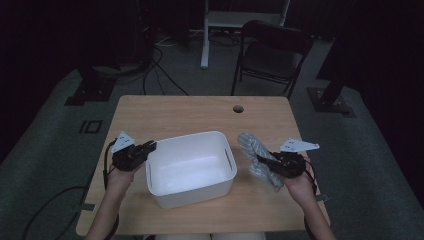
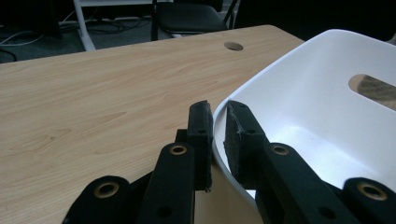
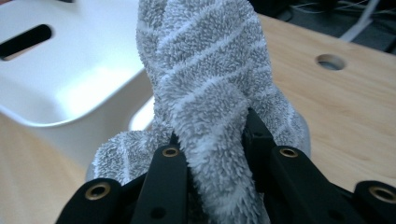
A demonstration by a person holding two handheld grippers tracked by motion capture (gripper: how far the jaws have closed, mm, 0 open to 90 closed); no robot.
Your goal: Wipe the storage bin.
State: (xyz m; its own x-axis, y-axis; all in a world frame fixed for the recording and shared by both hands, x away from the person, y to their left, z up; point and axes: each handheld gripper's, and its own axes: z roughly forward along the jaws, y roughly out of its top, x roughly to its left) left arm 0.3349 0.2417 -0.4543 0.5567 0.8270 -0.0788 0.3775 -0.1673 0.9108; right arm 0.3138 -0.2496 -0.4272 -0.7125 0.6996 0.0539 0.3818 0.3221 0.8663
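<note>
Right gripper [image 3: 210,140] clamped on grey fuzzy sock [image 3: 205,88], held just right of white bin [image 1: 190,167], above the table [image 1: 165,112]. Left gripper [image 2: 217,135] pinches the bin's left rim [image 2: 233,100], steadying it. Bin interior bare; sock not yet deposited. Remaining: carry over, release.

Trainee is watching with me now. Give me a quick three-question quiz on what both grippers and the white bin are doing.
1. True or false: the left gripper is clamped on the rim of the white bin.
2. What does the right gripper hold? A) grey striped towel B) sponge C) nothing
3. Fill in: the inside of the bin is ____.

Key:
1. True; its pads stand either side of the rim.
2. A; the towel is pinched between the jaws, beside the bin.
3. Empty.
</note>
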